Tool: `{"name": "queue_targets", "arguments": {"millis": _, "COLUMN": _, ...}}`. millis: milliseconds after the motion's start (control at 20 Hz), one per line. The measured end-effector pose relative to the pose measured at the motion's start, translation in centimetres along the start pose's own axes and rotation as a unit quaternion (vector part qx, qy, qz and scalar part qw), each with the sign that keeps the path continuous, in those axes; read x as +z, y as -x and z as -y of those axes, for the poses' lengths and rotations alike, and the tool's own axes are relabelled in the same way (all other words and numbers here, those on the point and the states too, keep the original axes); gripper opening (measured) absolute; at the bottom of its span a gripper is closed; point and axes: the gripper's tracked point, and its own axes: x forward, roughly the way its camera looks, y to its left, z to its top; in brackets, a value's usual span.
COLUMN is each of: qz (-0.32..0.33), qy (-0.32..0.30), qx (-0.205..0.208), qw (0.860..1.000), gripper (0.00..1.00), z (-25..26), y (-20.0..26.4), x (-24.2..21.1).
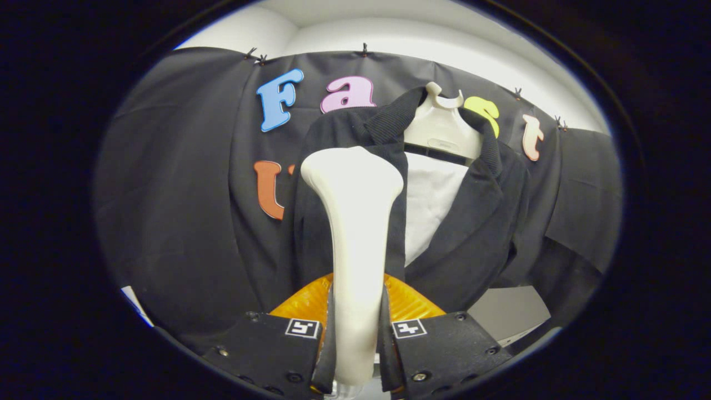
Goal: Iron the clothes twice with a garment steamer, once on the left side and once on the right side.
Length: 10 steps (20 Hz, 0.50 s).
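A white garment steamer [355, 233] stands upright between my fingers, and my gripper [355, 328] is shut on its handle. Its broad head rises against the left front panel of a black jacket [472, 222]. The jacket hangs open on a cream mannequin torso [439, 133], with a white shirt front [430, 200] showing between its lapels. The steamer head covers part of the left lapel; whether it touches the cloth I cannot tell. The right panel of the jacket hangs in full sight beyond my fingers.
Black cloth covers the booth wall [178, 183] behind the jacket. A grey surface [511, 314] lies low on the right, below the jacket's hem. A white ceiling [389, 28] runs above the cloth.
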Motion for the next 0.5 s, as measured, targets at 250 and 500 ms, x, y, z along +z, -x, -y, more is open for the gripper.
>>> {"name": "queue_targets", "arguments": {"millis": 250, "qz": -0.025, "qy": -0.002, "qx": -0.003, "qw": 1.000, "gripper": 0.34, "z": 0.4, "y": -1.8, "x": -1.9}}
{"name": "queue_targets", "arguments": {"millis": 500, "qz": -0.033, "qy": 0.001, "qx": -0.008, "qw": 0.999, "gripper": 0.34, "z": 1.2, "y": -2.4, "x": -4.1}}
